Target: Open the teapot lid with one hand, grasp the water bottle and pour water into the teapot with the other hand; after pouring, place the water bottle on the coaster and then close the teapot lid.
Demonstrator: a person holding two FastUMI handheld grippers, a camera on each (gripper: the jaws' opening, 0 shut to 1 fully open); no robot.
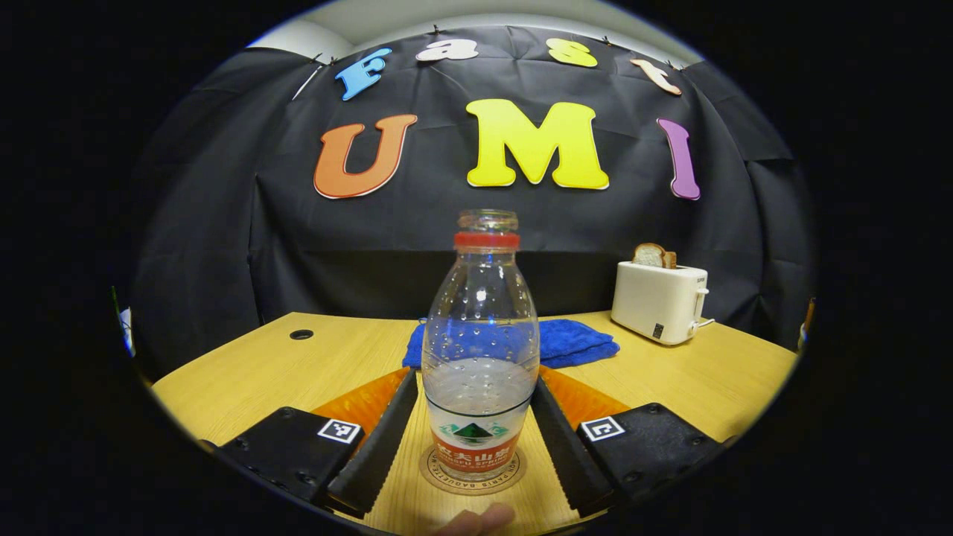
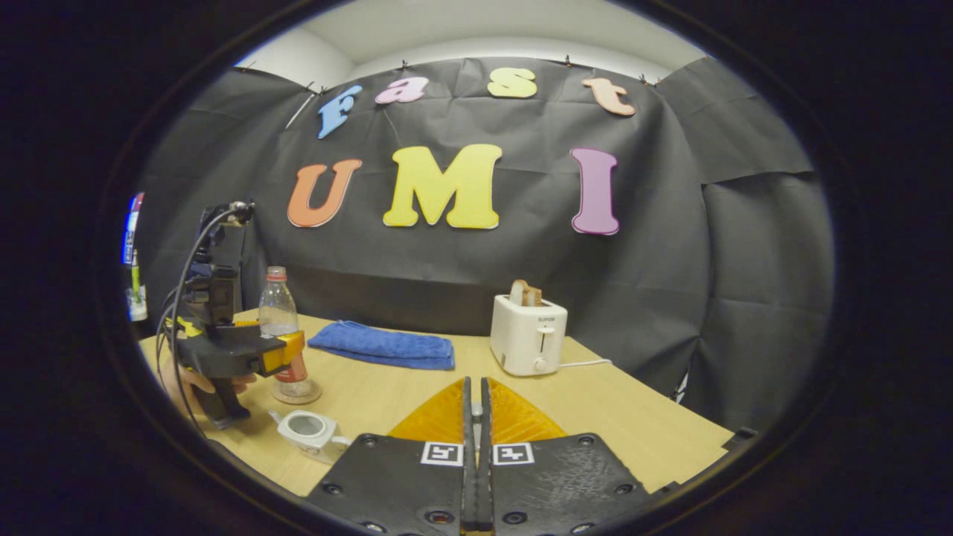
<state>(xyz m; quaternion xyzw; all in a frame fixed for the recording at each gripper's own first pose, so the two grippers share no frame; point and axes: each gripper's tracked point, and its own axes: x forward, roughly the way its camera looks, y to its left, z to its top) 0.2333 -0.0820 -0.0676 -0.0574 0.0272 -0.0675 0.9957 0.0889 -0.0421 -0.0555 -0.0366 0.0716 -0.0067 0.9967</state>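
Note:
A clear water bottle point(image 1: 480, 335) with a red neck ring and no cap, partly filled, stands upright on a round coaster point(image 1: 432, 476). My left gripper point(image 1: 475, 380) has a finger against each side of it. In the right gripper view, the left gripper point(image 2: 277, 356) and the hand holding it are at the far left, around the bottle point(image 2: 278, 309) on its coaster point(image 2: 307, 393). A small white teapot point(image 2: 305, 428) sits just in front, its top open and no lid on it. My right gripper point(image 2: 474, 383) is shut, fingers together, nothing seen between them, to the right of the teapot.
A folded blue cloth point(image 2: 383, 345) lies at the back of the wooden table point(image 2: 618, 424). A white toaster point(image 2: 527, 335) with bread in it stands at the back right, its cord trailing right. A cable hole point(image 1: 301, 334) is at the table's far left.

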